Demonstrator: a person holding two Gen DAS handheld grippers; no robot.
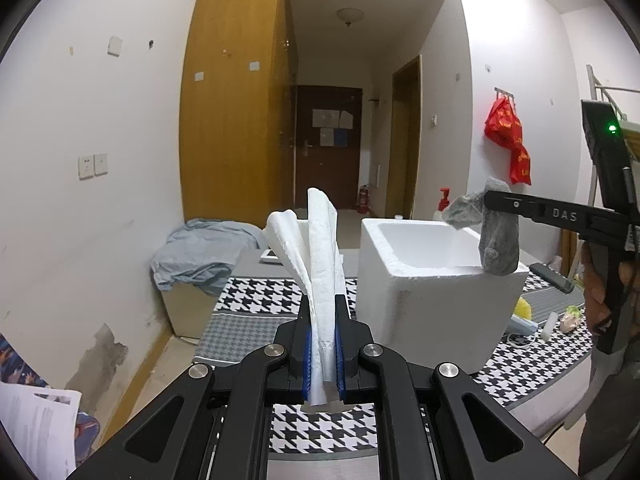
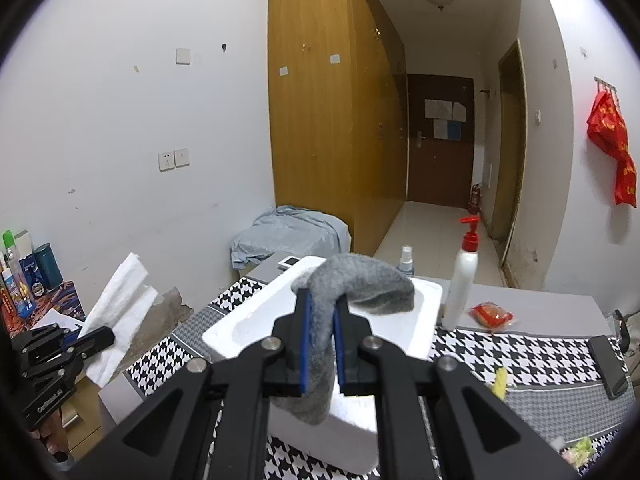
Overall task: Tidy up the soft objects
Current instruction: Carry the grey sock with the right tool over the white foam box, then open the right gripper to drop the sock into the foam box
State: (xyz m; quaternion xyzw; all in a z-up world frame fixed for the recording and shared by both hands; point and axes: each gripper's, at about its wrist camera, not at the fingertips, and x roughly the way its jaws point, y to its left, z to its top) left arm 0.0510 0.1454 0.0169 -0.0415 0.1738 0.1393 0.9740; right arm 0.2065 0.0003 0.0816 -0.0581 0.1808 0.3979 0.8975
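Two grippers, each loaded. Left gripper [image 1: 323, 344]: jaws pinching one folded white tissue [image 1: 316, 248], tissue standing upright above pads, held left of box. Right gripper [image 2: 321, 332]: jaws pinching one grey sock [image 2: 352, 288], sock draped over open top of one white foam box [image 2: 248, 320]. Box stands on one houndstooth cloth [image 2: 520, 352]. On table behind box: two bottles, one red-capped pump bottle [image 2: 462, 280], one small spray bottle [image 2: 406, 260]. One phone [image 2: 608, 366] at right, on cloth.
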